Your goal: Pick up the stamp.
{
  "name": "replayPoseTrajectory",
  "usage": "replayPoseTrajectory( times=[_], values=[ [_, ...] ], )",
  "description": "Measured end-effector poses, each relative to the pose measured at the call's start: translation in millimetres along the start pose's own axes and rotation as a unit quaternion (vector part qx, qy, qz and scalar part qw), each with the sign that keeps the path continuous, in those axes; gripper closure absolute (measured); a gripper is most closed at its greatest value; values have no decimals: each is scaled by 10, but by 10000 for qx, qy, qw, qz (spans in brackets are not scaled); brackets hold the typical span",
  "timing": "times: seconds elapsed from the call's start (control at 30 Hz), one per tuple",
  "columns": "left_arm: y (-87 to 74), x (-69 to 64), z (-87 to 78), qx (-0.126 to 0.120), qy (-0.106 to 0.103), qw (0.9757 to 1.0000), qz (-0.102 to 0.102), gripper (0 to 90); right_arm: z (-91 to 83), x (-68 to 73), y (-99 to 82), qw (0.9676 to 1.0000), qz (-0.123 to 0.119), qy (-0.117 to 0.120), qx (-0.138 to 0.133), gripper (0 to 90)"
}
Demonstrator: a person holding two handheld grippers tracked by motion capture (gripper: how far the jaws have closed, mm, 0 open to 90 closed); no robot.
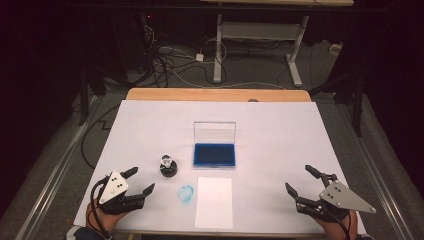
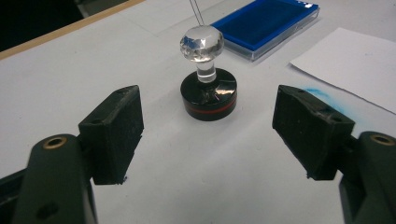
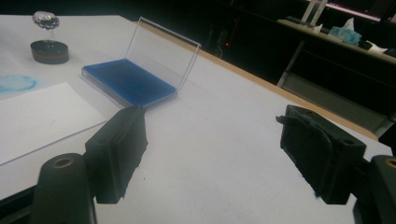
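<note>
A round black stamp (image 1: 168,166) (image 2: 208,91) (image 3: 49,48) with a clear faceted knob stands upright on the white table cover. Right of it lies a blue ink pad (image 1: 214,154) (image 2: 265,24) (image 3: 129,81) in a clear case, its lid raised. In front of the pad lies a white sheet of paper (image 1: 214,202) (image 2: 348,64) (image 3: 39,122). A round blue ink print (image 1: 186,192) (image 3: 16,83) marks the cover beside the sheet. My left gripper (image 1: 141,180) (image 2: 208,135) is open, just short of the stamp, with nothing between its jaws. My right gripper (image 1: 301,180) (image 3: 212,154) is open at the front right, empty.
The white table cover (image 1: 280,130) spans most of the wooden tabletop, whose far edge (image 1: 218,94) shows beyond it. Another desk frame (image 1: 260,35) and loose cables (image 1: 165,60) sit on the floor behind. Dark curtains flank both sides.
</note>
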State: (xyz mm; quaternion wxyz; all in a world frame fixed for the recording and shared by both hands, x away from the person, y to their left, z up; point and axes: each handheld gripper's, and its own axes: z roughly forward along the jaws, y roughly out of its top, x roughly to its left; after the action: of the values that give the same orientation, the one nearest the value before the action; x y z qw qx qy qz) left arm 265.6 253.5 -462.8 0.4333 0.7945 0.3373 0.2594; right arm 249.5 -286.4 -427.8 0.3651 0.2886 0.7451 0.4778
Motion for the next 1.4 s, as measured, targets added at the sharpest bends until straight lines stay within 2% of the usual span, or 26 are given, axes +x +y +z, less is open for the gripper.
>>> replayPoseTrajectory(
  times=[0.07,0.17,0.33,0.4,0.53,0.7,1.0,1.13,1.2,1.3,1.4],
  values=[
    [1,3,11,27,11,10000,-11,233,5,-8,-8,10000,-5,31,27,230],
    [2,14,50,207,-57,9998,-25,214,21,-29,-9,9999,-11,90,68,241],
    [-15,64,77,267,-173,9993,-189,210,53,-24,4,9999,-11,122,104,241],
    [-9,75,77,310,-163,9993,-158,210,67,-19,3,9999,-5,101,128,239],
    [8,65,28,238,-111,9995,-152,214,99,-28,10,9999,-37,104,120,239],
    [49,24,12,239,-50,9997,12,214,121,-31,10,9998,-73,115,126,239],
    [80,37,41,247,-28,9997,1,216,136,-15,2,9996,-180,137,193,238],
    [148,84,82,316,-119,9994,-34,216,152,3,-10,9991,-274,165,288,240],
    [192,110,112,367,-169,9992,-57,215,160,13,-8,9989,-312,166,301,240],
    [268,161,199,813,-268,9963,-15,215,169,18,-12,9986,-355,169,352,240],
    [317,210,268,998,-457,9939,-63,216,176,21,-16,9984,-360,180,389,241]
  ],
)
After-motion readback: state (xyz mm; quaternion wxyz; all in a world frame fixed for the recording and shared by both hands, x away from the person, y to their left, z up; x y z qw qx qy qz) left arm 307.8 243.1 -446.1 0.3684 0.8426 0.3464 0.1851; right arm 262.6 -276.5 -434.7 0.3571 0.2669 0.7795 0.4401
